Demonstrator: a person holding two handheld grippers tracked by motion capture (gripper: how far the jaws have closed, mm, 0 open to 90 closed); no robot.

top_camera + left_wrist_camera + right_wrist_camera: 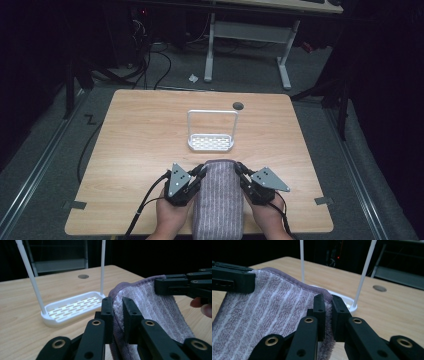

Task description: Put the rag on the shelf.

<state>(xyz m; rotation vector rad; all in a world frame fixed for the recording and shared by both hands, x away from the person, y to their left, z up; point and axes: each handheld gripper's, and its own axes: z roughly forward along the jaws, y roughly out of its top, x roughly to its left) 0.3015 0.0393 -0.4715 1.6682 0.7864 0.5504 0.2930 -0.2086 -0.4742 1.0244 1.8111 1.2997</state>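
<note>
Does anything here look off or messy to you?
Nothing stands out. The towel is held neatly at its far corners by the left gripper and right gripper, and the white rack stands upright on the table. No spills.

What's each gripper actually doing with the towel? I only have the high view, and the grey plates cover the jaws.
Observer: The left gripper is shut on the towel; in its own view the towel's edge is pinched between its jaws.
Operator: And the right one?
Observer: Same. The right gripper is shut on the opposite edge, just under the purple hem.
Operator: Is the towel flat on the table there?
Observer: No. Between the two grippers the far end is lifted, with the white rack showing beyond and lower.
Operator: Is the towel touching the rack?
Observer: Cannot tell; in the gripper views the towel overlaps the rack's near corner.
</note>
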